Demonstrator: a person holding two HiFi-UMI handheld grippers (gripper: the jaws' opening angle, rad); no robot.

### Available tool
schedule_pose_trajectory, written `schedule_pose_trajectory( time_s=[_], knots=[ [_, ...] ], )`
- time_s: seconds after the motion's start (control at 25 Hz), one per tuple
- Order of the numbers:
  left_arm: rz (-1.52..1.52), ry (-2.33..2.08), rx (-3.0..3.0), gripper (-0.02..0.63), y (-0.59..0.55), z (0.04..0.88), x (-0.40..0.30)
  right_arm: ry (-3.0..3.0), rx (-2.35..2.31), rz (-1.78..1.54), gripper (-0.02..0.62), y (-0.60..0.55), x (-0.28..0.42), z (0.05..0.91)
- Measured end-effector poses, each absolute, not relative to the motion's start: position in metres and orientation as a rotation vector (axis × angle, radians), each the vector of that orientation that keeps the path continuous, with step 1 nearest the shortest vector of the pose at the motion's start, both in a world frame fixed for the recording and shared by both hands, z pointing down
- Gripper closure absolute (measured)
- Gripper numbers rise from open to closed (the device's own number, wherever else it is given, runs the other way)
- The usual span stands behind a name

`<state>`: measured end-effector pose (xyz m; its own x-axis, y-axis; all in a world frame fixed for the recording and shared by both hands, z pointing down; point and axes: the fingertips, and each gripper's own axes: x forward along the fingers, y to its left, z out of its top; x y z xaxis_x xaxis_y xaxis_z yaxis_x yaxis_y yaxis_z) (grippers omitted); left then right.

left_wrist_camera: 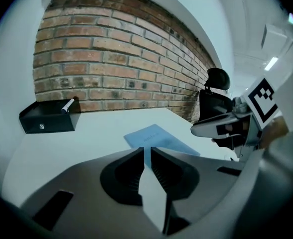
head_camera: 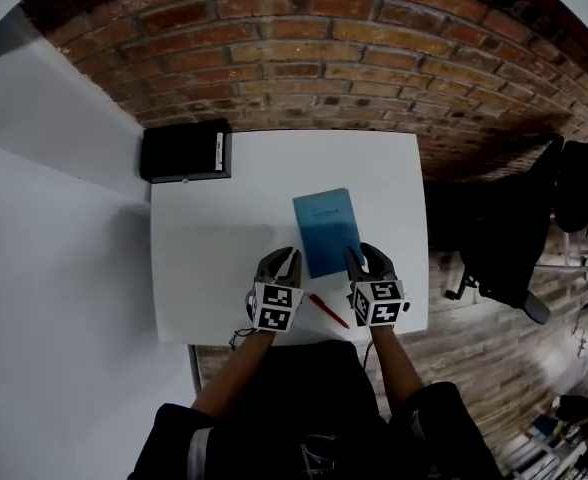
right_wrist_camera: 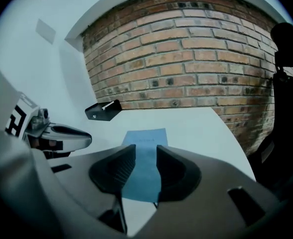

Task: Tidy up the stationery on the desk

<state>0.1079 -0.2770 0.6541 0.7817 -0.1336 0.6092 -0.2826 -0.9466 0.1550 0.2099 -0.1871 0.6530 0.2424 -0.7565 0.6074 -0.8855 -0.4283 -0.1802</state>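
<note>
Two grippers hover low over the white desk [head_camera: 204,268], one on each side of the blue notebook's [head_camera: 327,230] near end, probably to straighten or lift it. The notebook lies just ahead of the right gripper [head_camera: 367,256], whose jaws stand wide apart and empty. Its long axis runs away toward the brick wall. The left gripper [head_camera: 286,260] is closed on nothing. A black tray [head_camera: 184,151] sits far ahead to the left. A red pen [head_camera: 327,311] lies slantwise between the grippers.

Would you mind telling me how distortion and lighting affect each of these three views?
Head view: heavy fisheye, the brick wall bowed, the white desk evenly lit. Left gripper view: cool blue cast, a ceiling light glaring at upper right. Right gripper view: the blue notebook reads clearly, the wall's courses curve.
</note>
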Motion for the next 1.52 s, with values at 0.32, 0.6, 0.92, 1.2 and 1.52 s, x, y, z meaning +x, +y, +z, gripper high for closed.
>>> schedule_pose_trajectory(
  time_s=[0.32,0.6,0.92,1.2,1.52],
  knots=[
    [1.035,-0.408,2.561,0.505,-0.276,0.698,0.121,-1.551,2.210,0.982,0.462,-0.196,0.235,0.685],
    [1.091,-0.423,2.438,0.482,-0.270,0.725,0.133,-1.564,2.144,1.065,0.462,-0.200,0.244,0.713],
    [1.068,-0.494,2.345,0.454,-0.275,0.736,0.145,-1.582,2.113,1.159,0.462,-0.207,0.252,0.730],
    [1.074,-0.529,2.305,0.449,-0.276,0.740,0.147,-1.578,2.107,1.202,0.460,-0.210,0.258,0.739],
    [1.076,-0.501,2.263,0.449,-0.268,0.740,0.154,-1.603,2.132,1.320,0.462,-0.210,0.255,0.742]
  ],
)
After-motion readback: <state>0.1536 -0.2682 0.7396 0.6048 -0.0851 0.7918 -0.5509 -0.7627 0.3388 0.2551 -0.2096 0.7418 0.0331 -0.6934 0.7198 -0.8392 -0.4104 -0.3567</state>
